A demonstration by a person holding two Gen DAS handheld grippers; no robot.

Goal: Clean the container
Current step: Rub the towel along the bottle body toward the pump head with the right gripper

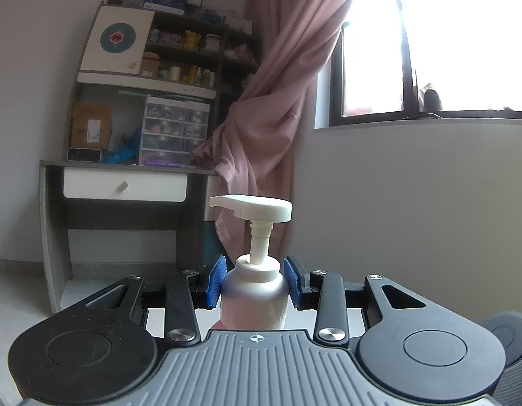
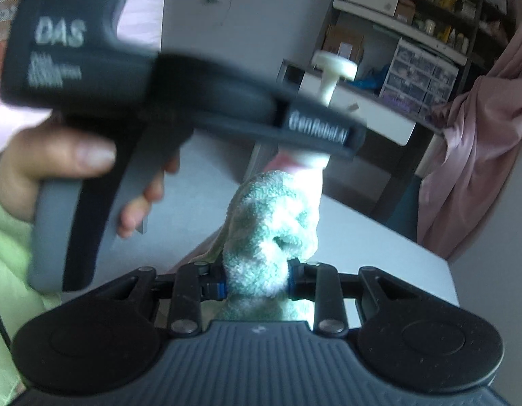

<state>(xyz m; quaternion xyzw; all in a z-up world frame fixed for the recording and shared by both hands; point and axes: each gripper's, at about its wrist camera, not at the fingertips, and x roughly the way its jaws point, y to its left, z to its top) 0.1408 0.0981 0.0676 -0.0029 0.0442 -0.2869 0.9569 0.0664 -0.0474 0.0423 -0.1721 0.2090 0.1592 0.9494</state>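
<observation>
The left gripper (image 1: 255,282) is closed on the shoulder of a white pump bottle (image 1: 254,299), its blue pads (image 1: 216,280) pressing the bottle from both sides. The bottle stands upright between them, its pump head (image 1: 251,207) raised on its stem with the spout pointing left. In the right wrist view the same gripper (image 2: 295,142) crosses the frame from the upper left, a hand (image 2: 58,165) wrapped round its grey handle, and the bottle (image 2: 311,165) hangs below it above the white bench (image 2: 379,253), held off the surface over its far part, though how high is hard to judge in the blur

The right gripper (image 2: 257,282) is clamped on a bunched pale green towel (image 2: 274,233), which bulges out between its fingers and rises to touch the lower side of the bottle

Beyond the bench's far edge stands a desk with a white drawer (image 1: 125,184) and shelves (image 1: 183,54) full of small items. A pink curtain (image 1: 271,101) hangs beside a bright window (image 1: 430,44)
</observation>
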